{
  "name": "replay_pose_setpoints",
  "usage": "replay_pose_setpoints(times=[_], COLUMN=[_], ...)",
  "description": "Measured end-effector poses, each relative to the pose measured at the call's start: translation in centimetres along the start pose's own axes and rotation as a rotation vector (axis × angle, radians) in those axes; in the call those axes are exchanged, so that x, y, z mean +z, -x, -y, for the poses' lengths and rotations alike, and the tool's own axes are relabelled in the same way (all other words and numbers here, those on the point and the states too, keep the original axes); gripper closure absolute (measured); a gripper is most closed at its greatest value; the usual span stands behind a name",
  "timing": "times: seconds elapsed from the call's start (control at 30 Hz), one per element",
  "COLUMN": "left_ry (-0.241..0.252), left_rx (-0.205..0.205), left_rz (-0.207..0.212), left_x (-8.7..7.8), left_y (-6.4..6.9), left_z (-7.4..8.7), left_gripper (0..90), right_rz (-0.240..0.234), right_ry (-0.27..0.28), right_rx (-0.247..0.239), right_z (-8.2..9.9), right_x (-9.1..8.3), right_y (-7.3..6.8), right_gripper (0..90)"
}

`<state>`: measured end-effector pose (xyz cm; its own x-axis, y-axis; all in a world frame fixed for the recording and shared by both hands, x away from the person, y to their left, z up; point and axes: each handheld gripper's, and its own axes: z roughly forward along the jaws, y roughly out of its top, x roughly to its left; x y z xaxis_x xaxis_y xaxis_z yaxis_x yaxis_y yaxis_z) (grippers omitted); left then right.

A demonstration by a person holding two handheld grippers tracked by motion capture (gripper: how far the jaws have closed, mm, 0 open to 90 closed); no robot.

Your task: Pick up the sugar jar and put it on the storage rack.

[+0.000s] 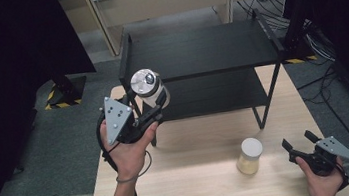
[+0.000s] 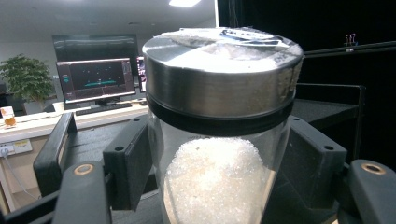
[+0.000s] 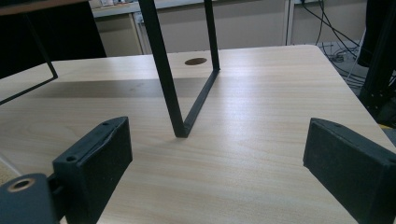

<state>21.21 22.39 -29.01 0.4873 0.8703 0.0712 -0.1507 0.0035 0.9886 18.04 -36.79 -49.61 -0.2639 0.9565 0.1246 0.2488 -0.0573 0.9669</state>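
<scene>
The left gripper point(image 1: 156, 108) clamps a metal-lidded glass jar point(image 2: 219, 140) of white granules between its pads, beside the black shelf point(image 1: 202, 52). Smooth glass could slip or clip the shelf rail. The right gripper point(image 1: 299, 144) gapes empty.

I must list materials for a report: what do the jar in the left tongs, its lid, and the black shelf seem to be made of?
The jar looks like clear glass or hard plastic, since the white grains inside show through. Its lid seems to be brushed metal, with a dull silver sheen. The black shelf appears to be matte painted metal, judging by its thin straight legs.
</scene>
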Motion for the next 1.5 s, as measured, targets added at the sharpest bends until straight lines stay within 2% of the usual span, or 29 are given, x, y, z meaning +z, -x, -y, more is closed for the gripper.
replay_pose_setpoints(times=[0.5, 0.73, 1.2, 1.5], left_ry=[-0.013, -0.047, -0.111, -0.128], left_rx=[0.03, 0.033, 0.083, 0.066], left_rz=[-0.038, -0.067, -0.15, -0.156], left_x=[2.0, 3.6, 6.8, 7.7], left_y=[-0.4, -1.0, -1.0, -1.3], left_z=[-2.3, -2.8, -3.9, -4.0], left_gripper=[30.8, 30.8, 30.8, 30.9], right_rz=[-0.001, -0.002, -0.005, -0.005], right_ry=[0.0, -0.001, -0.002, -0.003], right_rx=[-0.002, 0.0, 0.0, -0.001], right_z=[0.0, 0.0, 0.0, -0.1], right_x=[0.0, 0.0, 0.0, 0.0], right_y=[0.0, 0.0, 0.0, 0.0], right_gripper=[8.2, 8.2, 8.2, 8.2])
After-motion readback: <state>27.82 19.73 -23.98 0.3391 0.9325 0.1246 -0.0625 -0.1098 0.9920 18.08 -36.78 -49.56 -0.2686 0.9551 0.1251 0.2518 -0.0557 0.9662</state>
